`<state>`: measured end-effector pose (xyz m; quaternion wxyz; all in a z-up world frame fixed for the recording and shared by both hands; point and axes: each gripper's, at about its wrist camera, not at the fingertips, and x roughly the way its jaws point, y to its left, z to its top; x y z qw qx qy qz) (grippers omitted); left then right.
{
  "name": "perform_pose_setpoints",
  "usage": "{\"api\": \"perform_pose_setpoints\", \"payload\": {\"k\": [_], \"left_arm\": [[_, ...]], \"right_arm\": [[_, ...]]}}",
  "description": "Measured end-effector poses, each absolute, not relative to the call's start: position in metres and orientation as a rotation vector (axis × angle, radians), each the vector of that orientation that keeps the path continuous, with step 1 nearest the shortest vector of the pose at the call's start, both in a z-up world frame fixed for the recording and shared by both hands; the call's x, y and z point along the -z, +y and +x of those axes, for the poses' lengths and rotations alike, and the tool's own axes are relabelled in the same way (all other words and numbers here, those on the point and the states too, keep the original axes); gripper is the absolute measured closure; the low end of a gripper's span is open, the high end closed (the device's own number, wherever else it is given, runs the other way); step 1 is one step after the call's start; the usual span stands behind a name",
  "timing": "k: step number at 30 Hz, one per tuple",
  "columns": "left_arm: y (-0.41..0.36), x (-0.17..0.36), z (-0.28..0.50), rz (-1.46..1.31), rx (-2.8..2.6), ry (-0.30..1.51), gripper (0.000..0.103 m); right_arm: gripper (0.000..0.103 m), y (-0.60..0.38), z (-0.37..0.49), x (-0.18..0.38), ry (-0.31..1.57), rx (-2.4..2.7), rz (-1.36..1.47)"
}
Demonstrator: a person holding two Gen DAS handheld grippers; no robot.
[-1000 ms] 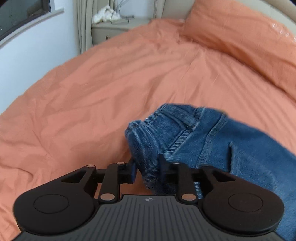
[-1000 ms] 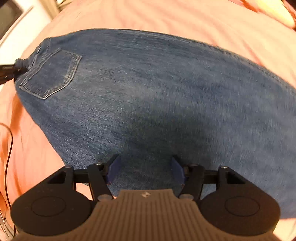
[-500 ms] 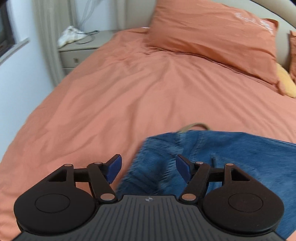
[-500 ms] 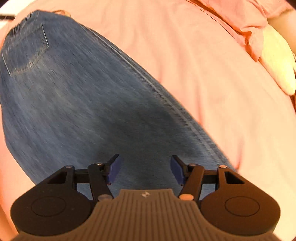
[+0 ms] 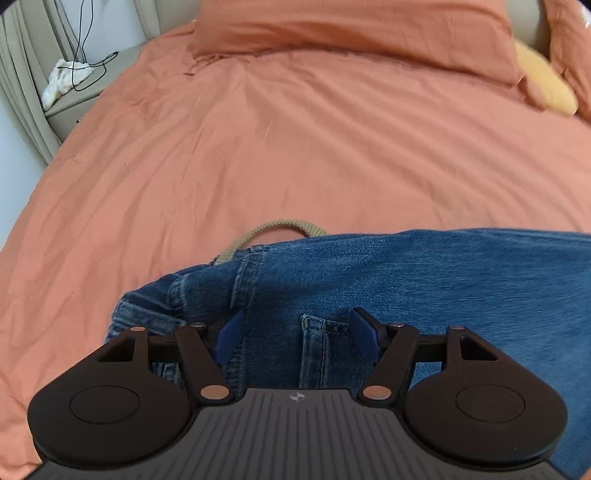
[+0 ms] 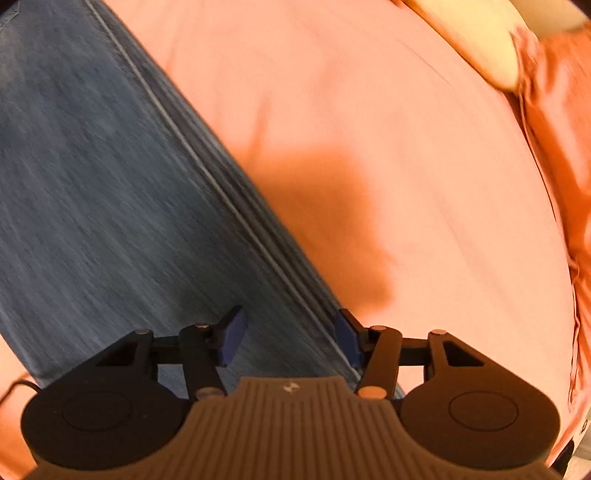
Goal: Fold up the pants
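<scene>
Jaws wide over coarse blue denim jeans (image 5: 406,280) on rumpled orange sheet (image 5: 258,147).

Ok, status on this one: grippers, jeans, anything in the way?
Left gripper open over the waistband. Right gripper closing above the leg seam, nothing pinched. Blue denim jeans flat on the orange bedsheet. Nothing in the way.

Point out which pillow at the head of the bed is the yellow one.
The yellow pillow at far right in the left wrist view, wedged beneath an orange pillow's corner. The big pillow beside it is orange, matching the bedsheet.
</scene>
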<state>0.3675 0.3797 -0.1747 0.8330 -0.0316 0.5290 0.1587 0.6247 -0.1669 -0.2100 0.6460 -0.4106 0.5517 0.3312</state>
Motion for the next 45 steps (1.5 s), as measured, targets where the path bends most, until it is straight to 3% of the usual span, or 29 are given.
{"api": "perform_pose_setpoints", "payload": {"k": [4,6,8,12,18,22,23,31,37,41,45], "left_arm": [[0.379,0.182,0.380,-0.077,-0.384,1.143,0.028],[0.377,0.183,0.385,-0.066,-0.404,1.155,0.034],[0.375,0.186,0.389,-0.063,-0.421,1.159,0.040],[0.370,0.186,0.394,-0.043,-0.446,1.156,0.066],[0.367,0.180,0.399,-0.029,-0.520,1.156,0.071],[0.360,0.163,0.392,-0.011,-0.522,1.124,0.067],[0.359,0.160,0.391,-0.016,-0.523,1.124,0.064],[0.346,0.158,0.372,-0.065,-0.535,1.153,0.063],[0.333,0.164,0.359,-0.047,-0.568,1.196,0.062],[0.325,0.164,0.356,-0.033,-0.573,1.210,0.059],[0.320,0.168,0.359,-0.016,-0.583,1.212,0.059]], "right_arm": [[0.069,-0.181,0.629,0.209,1.228,-0.787,-0.923],[0.080,-0.184,0.626,0.209,1.203,-0.811,-0.941],[0.102,-0.184,0.623,0.209,1.196,-0.828,-0.961],[0.103,-0.185,0.602,0.196,1.126,-0.830,-1.038],[0.102,-0.191,0.597,0.185,1.149,-0.741,-0.978],[0.061,-0.208,0.586,0.168,1.149,-0.747,-0.927],[0.060,-0.220,0.586,0.163,1.163,-0.722,-0.890],[0.060,-0.353,0.595,0.140,1.214,-0.433,-0.530],[0.062,-0.382,0.588,0.149,1.203,-0.389,-0.566],[0.086,-0.373,0.571,0.153,1.182,-0.413,-0.649],[0.091,-0.359,0.573,0.138,1.132,-0.429,-0.687]]}}
